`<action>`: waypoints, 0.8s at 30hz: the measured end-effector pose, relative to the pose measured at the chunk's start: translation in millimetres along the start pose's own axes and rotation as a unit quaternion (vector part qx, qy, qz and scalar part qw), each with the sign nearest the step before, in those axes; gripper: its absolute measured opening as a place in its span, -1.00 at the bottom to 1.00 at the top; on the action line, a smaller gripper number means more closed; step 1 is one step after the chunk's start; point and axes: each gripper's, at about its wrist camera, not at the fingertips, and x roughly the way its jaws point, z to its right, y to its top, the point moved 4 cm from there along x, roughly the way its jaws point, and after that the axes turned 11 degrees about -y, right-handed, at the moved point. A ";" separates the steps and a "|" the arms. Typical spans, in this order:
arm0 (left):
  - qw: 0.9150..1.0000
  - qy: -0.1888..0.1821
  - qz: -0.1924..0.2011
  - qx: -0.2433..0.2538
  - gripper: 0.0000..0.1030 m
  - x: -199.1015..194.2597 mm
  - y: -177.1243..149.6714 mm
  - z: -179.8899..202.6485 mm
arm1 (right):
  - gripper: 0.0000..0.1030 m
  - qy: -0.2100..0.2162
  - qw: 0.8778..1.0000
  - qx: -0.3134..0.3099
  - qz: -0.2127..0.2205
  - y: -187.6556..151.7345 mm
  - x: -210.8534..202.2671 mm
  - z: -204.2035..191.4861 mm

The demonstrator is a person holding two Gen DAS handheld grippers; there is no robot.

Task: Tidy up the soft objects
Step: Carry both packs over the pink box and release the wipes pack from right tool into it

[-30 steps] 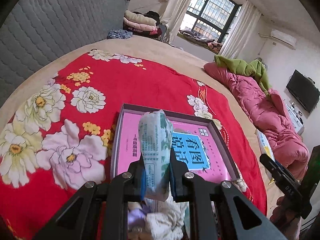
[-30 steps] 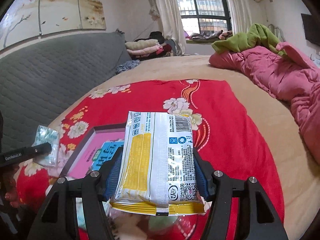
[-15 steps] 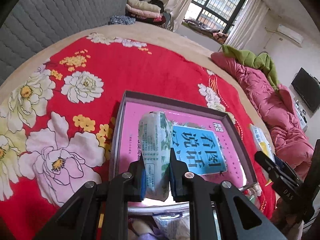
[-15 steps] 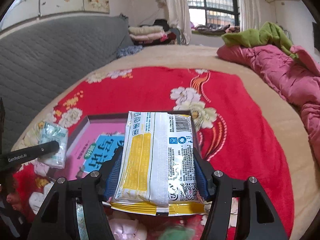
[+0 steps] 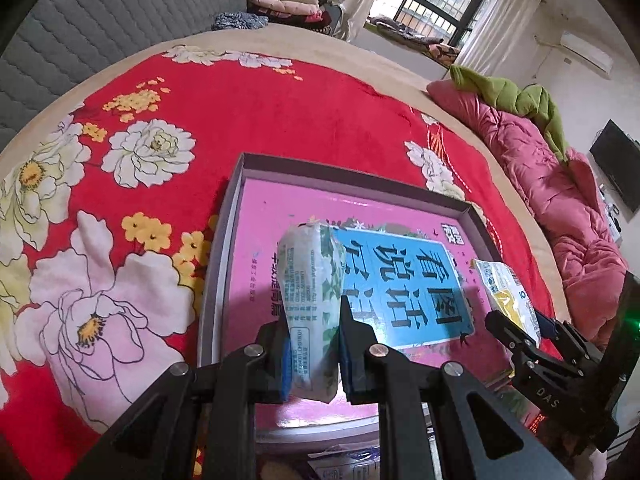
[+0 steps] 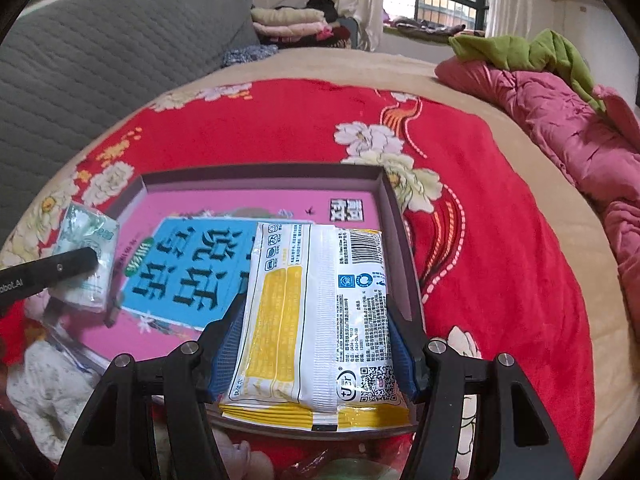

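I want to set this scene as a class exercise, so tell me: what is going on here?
A person holds a gripper in each hand above a bed with a red flowered blanket. The left gripper is shut on a green-and-white tissue pack; the right gripper is shut on a yellow-and-white wipes packet. Both packs hang over an open shallow box with a pink and blue printed bottom. Neither has been released into it yet.

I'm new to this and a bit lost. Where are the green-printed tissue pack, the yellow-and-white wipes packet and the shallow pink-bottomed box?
green-printed tissue pack [image 5: 310, 304]: left wrist view, printed side.
yellow-and-white wipes packet [image 6: 316, 316]: right wrist view, centre seam.
shallow pink-bottomed box [image 6: 260, 174]: right wrist view, far wall.
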 end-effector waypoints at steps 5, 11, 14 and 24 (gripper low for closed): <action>1.000 -0.002 -0.006 -0.003 -0.64 3.3 -2.7 -2.4 | 0.26 -0.005 1.000 -0.005 -0.011 -3.1 5.6 -1.2; 1.000 -0.004 -0.008 -0.002 -0.64 4.3 -3.1 -1.4 | 0.27 -0.010 1.000 -0.006 -0.022 -5.7 9.2 -2.1; 1.000 -0.004 -0.008 -0.004 -0.63 4.3 -2.9 -2.2 | 0.28 -0.010 1.000 -0.004 -0.024 -6.5 9.5 -1.4; 1.000 -0.015 -0.017 -0.010 -0.63 6.4 -3.8 -1.4 | 0.39 -0.007 1.000 0.006 -0.017 -5.5 4.0 0.7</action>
